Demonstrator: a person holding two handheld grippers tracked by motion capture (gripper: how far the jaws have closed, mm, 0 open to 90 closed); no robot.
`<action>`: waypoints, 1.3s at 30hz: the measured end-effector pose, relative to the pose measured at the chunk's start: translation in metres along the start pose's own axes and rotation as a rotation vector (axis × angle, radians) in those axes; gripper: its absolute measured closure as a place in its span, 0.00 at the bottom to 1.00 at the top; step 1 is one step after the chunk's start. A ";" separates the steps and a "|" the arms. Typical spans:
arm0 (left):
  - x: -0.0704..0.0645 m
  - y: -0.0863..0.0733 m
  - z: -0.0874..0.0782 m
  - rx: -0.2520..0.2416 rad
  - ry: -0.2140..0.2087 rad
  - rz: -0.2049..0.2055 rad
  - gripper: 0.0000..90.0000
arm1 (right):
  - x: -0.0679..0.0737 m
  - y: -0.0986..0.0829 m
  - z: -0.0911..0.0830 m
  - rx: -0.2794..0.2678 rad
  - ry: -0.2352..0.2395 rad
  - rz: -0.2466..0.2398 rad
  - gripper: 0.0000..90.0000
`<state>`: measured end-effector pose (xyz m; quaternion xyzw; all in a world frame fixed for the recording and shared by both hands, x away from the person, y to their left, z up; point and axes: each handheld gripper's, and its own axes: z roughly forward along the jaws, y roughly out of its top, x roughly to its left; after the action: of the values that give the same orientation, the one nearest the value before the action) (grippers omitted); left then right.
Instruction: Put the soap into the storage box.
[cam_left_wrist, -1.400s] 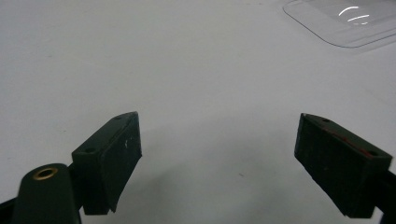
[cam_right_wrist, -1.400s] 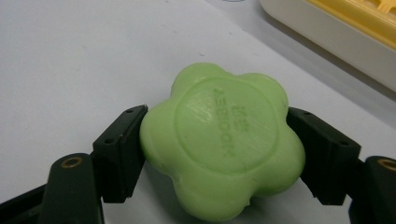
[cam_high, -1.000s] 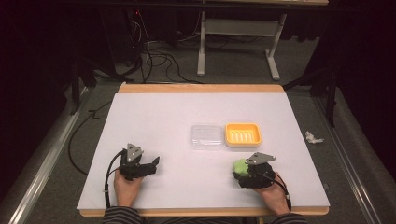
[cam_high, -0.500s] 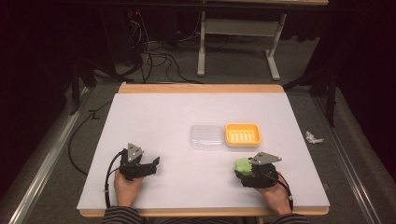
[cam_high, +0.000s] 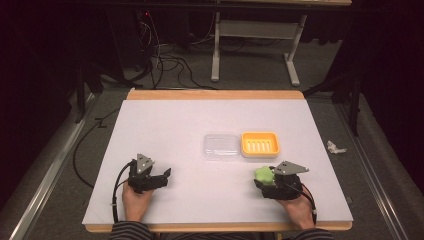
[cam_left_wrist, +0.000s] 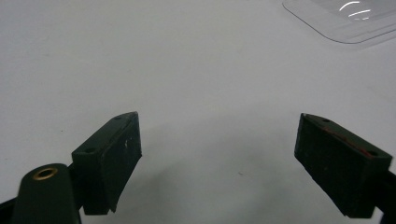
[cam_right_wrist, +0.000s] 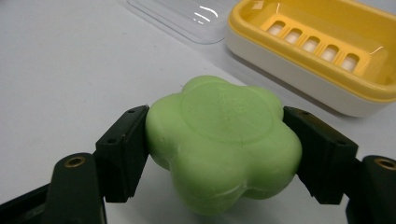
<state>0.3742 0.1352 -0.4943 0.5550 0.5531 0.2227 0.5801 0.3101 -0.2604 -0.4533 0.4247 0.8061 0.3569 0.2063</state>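
A green flower-shaped soap (cam_right_wrist: 224, 140) sits clamped between the two black jaws of my right gripper (cam_right_wrist: 219, 144), low over the white table near its front right; the high view shows the soap (cam_high: 263, 174) at the tip of that gripper (cam_high: 266, 178). Just beyond it stands a yellow soap dish (cam_right_wrist: 322, 51) with a slotted floor (cam_high: 259, 144). A clear plastic lid (cam_high: 221, 146) lies flat to the dish's left. My left gripper (cam_left_wrist: 219, 158) rests open at the front left (cam_high: 161, 178), jaws wide apart over bare table, with the lid's corner (cam_left_wrist: 345, 18) ahead.
The white table (cam_high: 200, 120) has a wooden rim at front and back. A crumpled white scrap (cam_high: 335, 147) lies on the floor to the right. Cables and a metal stand's legs (cam_high: 215, 55) are behind the table.
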 end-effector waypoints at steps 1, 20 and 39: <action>0.000 0.000 0.000 0.000 0.000 0.000 0.17 | -0.001 0.001 -0.001 -0.003 0.002 -0.001 0.30; 0.000 0.000 0.001 0.004 0.002 -0.006 0.17 | -0.021 0.027 -0.022 -0.070 -0.016 0.022 0.30; 0.002 0.002 -0.001 -0.002 -0.003 -0.015 0.17 | -0.044 0.059 -0.025 -0.111 -0.034 0.051 0.30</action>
<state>0.3744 0.1376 -0.4933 0.5506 0.5560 0.2180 0.5832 0.3505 -0.2847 -0.3914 0.4389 0.7704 0.3988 0.2342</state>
